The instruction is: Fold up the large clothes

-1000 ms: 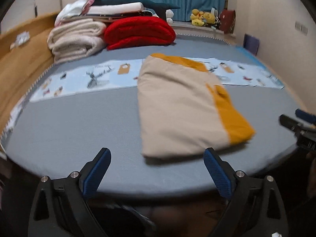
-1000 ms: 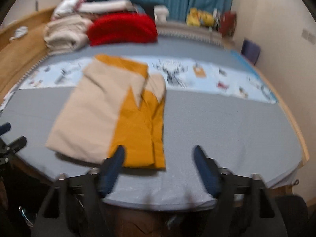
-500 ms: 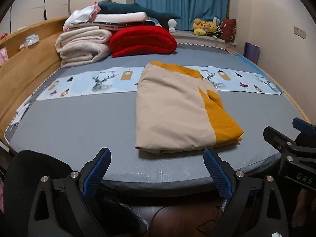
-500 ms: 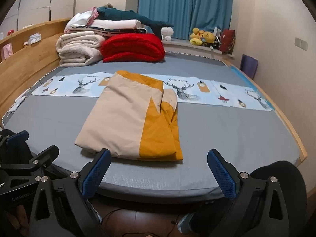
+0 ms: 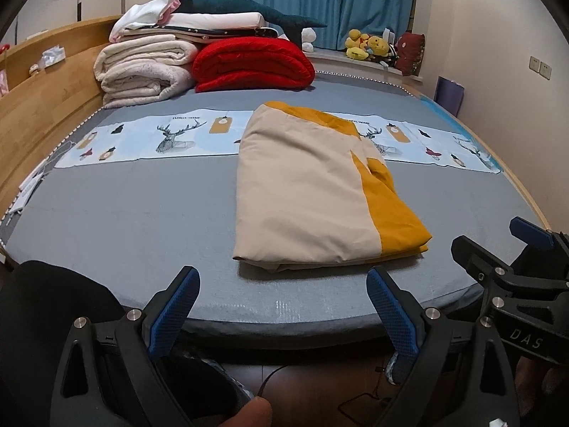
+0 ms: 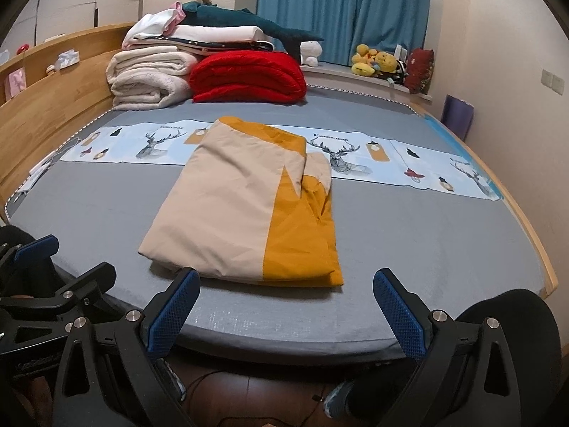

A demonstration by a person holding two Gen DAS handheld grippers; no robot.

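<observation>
The folded beige and mustard cover (image 6: 242, 210) lay flat on the bed (image 6: 426, 235). The left gripper (image 5: 282, 299) and the right gripper (image 6: 286, 300) stood wide open, empty, before the bed's edge.

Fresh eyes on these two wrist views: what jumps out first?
The folded beige-and-mustard cloth lying flat on the grey bed, near its front edge, across the deer-print strip. Behind it, by the wooden headboard, a red blanket sits beside a stack of cream ones. Both the left gripper and right gripper hang off the bed edge, jaws wide, holding nothing.
</observation>
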